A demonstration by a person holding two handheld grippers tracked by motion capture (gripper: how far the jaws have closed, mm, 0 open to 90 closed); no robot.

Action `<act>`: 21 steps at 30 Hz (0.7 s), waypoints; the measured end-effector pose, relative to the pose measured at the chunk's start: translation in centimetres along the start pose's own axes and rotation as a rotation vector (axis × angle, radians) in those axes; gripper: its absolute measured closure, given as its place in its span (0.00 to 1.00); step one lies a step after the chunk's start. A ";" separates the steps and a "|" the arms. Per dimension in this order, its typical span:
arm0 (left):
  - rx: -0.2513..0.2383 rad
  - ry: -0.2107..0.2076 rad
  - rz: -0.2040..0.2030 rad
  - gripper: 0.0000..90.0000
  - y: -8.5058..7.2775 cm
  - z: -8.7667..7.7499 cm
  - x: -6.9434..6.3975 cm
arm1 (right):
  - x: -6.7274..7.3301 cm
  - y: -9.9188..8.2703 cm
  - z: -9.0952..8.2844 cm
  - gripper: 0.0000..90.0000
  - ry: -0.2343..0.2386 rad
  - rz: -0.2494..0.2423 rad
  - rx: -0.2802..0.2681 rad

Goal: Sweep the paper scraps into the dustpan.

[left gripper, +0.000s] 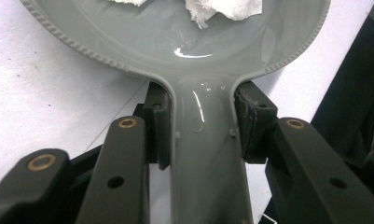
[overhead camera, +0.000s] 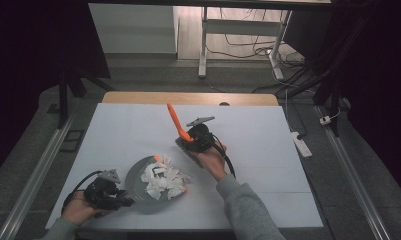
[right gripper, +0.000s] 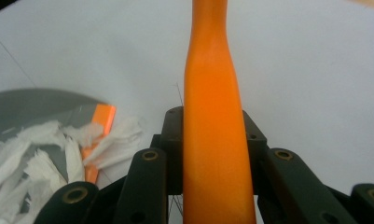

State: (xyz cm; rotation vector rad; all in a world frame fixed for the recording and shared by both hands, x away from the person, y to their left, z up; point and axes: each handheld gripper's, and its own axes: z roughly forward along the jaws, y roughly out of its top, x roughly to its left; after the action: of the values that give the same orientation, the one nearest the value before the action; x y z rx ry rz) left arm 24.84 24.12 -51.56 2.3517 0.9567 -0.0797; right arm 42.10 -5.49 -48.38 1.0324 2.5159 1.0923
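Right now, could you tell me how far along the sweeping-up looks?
Mostly done: the torn paper scraps lie heaped in the grey dustpan. In hand: the left gripper clamps the dustpan's handle, and the right gripper holds the orange brush raised off the table. Left: probably emptying the dustpan.

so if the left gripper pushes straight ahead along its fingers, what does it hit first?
The left gripper is already shut on the grey dustpan's handle, so it meets nothing new: straight ahead lie the dustpan and the white paper scraps in it. A push would likely just slide the pan across the white table.
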 end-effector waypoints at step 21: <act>0.015 0.019 0.005 0.69 0.6 0.4 -0.3 | 5.6 -0.5 2.6 0.79 0.137 -0.027 0.049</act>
State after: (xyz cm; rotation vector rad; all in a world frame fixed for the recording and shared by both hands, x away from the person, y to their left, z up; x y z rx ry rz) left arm 25.03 23.36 -51.51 2.3724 0.9628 -0.0626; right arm 38.91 -0.44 -50.12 0.9634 2.6680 1.1360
